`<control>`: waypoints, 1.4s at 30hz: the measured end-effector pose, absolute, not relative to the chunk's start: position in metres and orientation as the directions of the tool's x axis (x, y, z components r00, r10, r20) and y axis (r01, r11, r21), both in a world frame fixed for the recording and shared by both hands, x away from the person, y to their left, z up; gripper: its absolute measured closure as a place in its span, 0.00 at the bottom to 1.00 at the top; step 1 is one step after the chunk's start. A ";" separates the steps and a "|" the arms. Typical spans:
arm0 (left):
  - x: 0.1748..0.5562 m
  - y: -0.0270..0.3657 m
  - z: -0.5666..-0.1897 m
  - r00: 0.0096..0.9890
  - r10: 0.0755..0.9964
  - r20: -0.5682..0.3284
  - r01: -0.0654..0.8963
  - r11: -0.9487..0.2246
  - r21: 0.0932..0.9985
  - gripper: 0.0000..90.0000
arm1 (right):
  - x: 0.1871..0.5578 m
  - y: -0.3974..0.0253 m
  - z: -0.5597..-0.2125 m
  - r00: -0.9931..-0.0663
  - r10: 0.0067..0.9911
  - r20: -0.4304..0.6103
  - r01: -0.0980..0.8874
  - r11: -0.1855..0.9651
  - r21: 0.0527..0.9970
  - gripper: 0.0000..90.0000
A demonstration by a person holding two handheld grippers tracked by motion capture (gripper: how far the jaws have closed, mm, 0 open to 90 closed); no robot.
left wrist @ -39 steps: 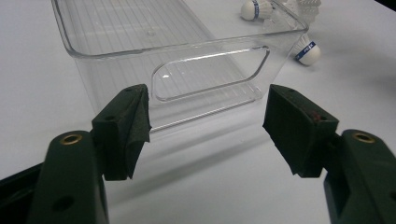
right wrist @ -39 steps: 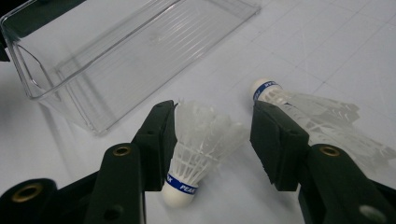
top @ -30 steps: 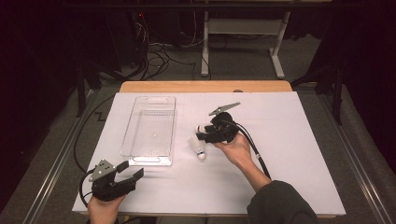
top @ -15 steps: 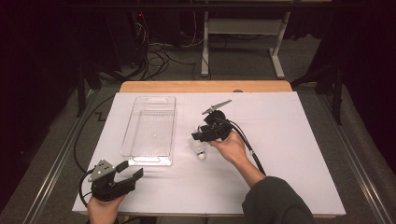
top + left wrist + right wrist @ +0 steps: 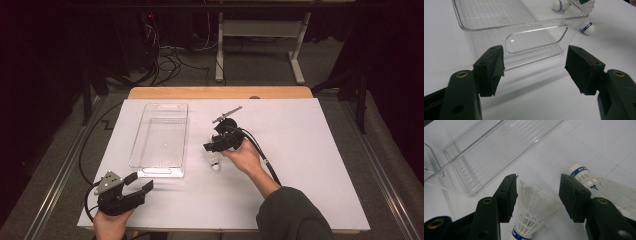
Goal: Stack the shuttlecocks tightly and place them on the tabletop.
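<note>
Blue-banded shuttlecock point(image 5: 531, 212), lettering cut off, between right tool point(image 5: 537, 197) jaws

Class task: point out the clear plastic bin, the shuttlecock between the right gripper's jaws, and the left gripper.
clear plastic bin point(image 5: 172, 108): high view, far rim.
shuttlecock point(image 5: 534, 207): right gripper view, feather skirt.
left gripper point(image 5: 139, 183): high view, between fingertips.
</note>
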State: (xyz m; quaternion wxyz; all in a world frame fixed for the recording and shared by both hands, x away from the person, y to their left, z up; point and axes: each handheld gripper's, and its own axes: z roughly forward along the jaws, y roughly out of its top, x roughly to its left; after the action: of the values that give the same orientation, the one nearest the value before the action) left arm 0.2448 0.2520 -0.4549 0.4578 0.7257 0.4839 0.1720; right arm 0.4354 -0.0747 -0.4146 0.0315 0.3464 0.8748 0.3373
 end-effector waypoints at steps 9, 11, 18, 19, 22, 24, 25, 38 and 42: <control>0.245 0.252 -0.455 0.473 0.860 -0.192 0.546 -0.115 0.830 0.36 | 0.435 -0.074 -0.416 -0.757 0.627 0.184 0.599 0.552 0.580 0.60; 0.245 0.252 -0.455 0.473 0.860 -0.192 0.546 -0.115 0.830 0.36 | 0.434 -0.074 -0.416 -0.757 0.627 0.186 0.601 0.556 0.575 0.63; 0.245 0.252 -0.455 0.473 0.860 -0.191 0.546 -0.115 0.830 0.36 | 0.431 -0.075 -0.414 -0.764 0.616 0.193 0.605 0.579 0.547 0.78; 0.245 0.252 -0.455 0.473 0.860 -0.192 0.546 -0.115 0.830 0.36 | 0.431 -0.075 -0.414 -0.768 0.612 0.189 0.600 0.584 0.548 0.80; 0.245 0.251 -0.455 0.473 0.860 -0.191 0.546 -0.116 0.830 0.36 | 0.429 -0.075 -0.412 -0.773 0.604 0.195 0.598 0.589 0.544 0.85; 0.245 0.251 -0.455 0.473 0.860 -0.191 0.546 -0.116 0.830 0.36 | 0.427 -0.075 -0.412 -0.777 0.598 0.198 0.595 0.594 0.542 0.87; 0.245 0.251 -0.455 0.473 0.860 -0.191 0.546 -0.116 0.830 0.36 | 0.426 -0.075 -0.411 -0.778 0.596 0.200 0.595 0.596 0.539 0.88; 0.245 0.251 -0.455 0.473 0.861 -0.188 0.546 -0.118 0.829 0.36 | 0.414 -0.075 -0.406 -0.805 0.560 0.198 0.567 0.624 0.538 0.96; 0.245 0.251 -0.455 0.472 0.861 -0.189 0.547 -0.118 0.829 0.36 | 0.412 -0.080 -0.406 -0.804 0.561 0.197 0.567 0.622 0.541 0.97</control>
State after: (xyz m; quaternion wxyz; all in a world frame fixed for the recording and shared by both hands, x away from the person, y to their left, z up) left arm 0.2451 0.2510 -0.4553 0.4549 0.7274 0.4839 0.1727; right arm 0.4116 -0.0804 -0.4064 -0.0046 0.3131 0.9005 0.3019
